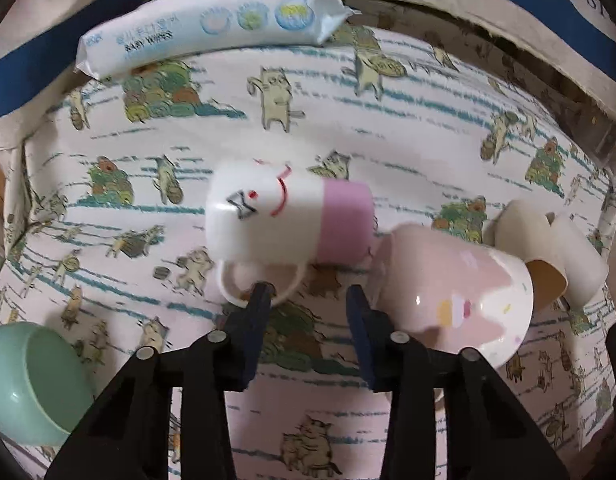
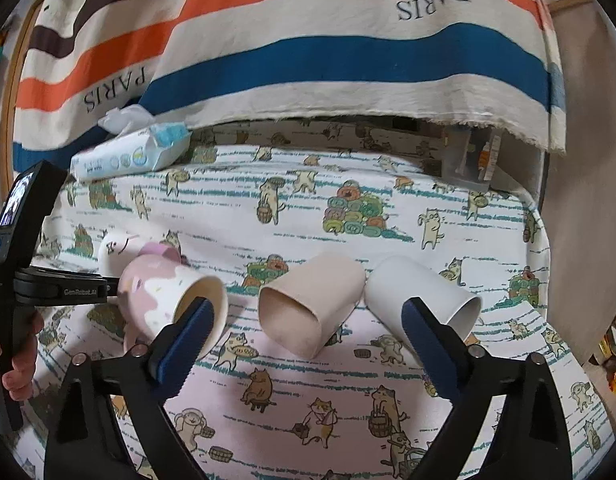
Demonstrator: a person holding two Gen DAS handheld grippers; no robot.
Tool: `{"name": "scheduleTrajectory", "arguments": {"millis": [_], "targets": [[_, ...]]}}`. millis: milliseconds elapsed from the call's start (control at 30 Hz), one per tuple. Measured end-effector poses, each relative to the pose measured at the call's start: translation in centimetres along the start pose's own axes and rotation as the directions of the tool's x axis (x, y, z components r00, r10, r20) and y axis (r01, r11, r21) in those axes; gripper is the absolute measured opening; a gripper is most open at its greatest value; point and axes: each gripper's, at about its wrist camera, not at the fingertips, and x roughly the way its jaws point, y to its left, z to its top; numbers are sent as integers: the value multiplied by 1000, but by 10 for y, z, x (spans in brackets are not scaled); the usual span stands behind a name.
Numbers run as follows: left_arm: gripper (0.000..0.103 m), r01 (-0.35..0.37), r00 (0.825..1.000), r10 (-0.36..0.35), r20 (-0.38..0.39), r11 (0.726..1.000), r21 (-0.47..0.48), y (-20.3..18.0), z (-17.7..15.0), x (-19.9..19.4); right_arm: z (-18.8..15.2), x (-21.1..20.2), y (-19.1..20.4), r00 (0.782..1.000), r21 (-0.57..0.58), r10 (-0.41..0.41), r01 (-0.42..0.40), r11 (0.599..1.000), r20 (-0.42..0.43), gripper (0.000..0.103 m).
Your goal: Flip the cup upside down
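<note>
Left gripper [image 1: 308, 294]: jaws part-open, nothing clamped; left fingertip [image 1: 261, 294] at handle loop of white mug with pink band [image 1: 287, 220], contact uncertain. Mug lies on side on cat-print cloth [image 1: 408, 128], handle toward gripper. Pink-and-white mug [image 1: 460, 300] on side just right of it, touching or nearly. Right gripper [image 2: 308, 316]: jaws wide open, empty, hovering over beige cup [image 2: 312, 304] lying on side, mouth toward camera. White cup [image 2: 424, 292] on side beside it. Baby wipes pack [image 1: 211, 24] at far edge. Mint bowl [image 1: 31, 380] near left.
</note>
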Motion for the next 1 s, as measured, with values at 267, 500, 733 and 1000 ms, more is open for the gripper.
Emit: {"name": "scheduleTrajectory", "arguments": {"millis": [267, 500, 733, 1000], "targets": [[34, 132, 991, -131, -24, 987, 88, -28, -22, -12, -2, 8, -3, 999, 5, -7, 8, 1000, -47, 94], [35, 242, 969, -247, -12, 938, 248, -67, -37, -43, -3, 17, -7, 995, 11, -22, 23, 1000, -99, 94], [26, 147, 984, -156, 87, 984, 100, -46, 9, -55, -9, 33, -20, 978, 83, 28, -11, 996, -209, 56], [11, 160, 987, -159, -23, 986, 48, -46, 24, -6, -18, 51, -23, 930, 185, 200, -147, 972, -308, 19]]}}
